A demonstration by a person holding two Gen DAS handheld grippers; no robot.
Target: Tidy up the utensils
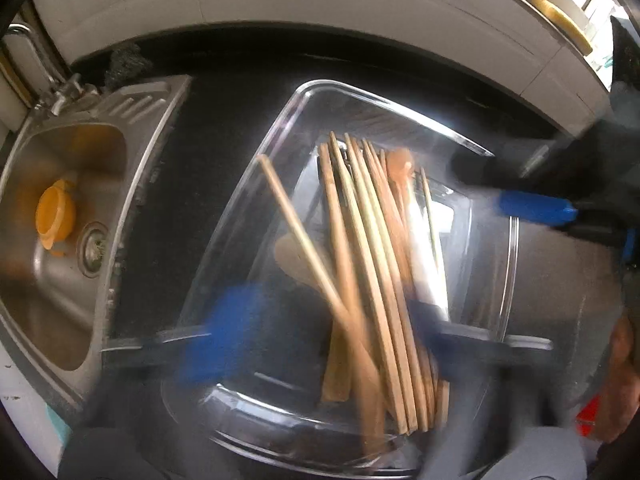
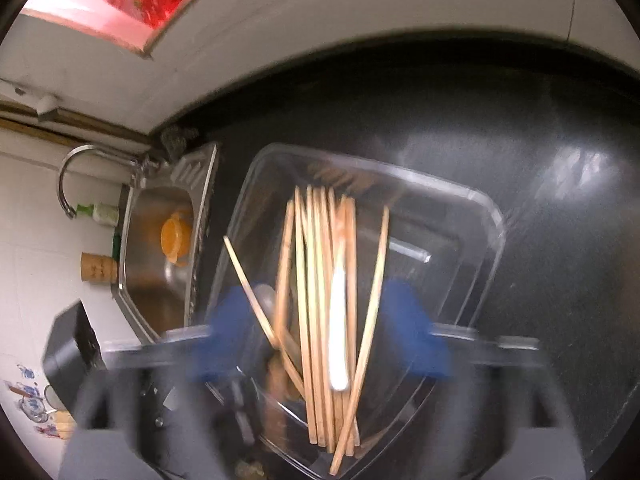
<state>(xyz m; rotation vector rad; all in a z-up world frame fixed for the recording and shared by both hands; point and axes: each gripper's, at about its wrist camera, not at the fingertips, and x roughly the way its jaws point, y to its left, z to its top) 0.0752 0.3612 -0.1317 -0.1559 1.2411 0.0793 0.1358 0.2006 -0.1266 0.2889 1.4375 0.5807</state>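
Observation:
A clear plastic tray [image 1: 256, 152] [image 2: 480, 208] sits on the dark counter and holds several wooden chopsticks [image 1: 372, 272] [image 2: 320, 300] plus a wooden spoon [image 1: 292, 256] and an orange-brown utensil [image 1: 400, 168]. My left gripper [image 1: 324, 336] hovers open over the tray's near end, blue fingers [image 1: 224, 332] either side of the chopsticks. My right gripper [image 2: 320, 340] is open above the same pile; it also shows in the left wrist view [image 1: 536, 204] at the tray's right rim. Both views are motion-blurred.
A steel sink [image 1: 68, 216] [image 2: 156, 256] with an orange lid [image 1: 56, 212] [image 2: 176, 236] lies left of the tray. A steel scrubber [image 1: 124, 64] sits behind it, and a tap [image 2: 72, 176] curves over. A white wall backs the counter.

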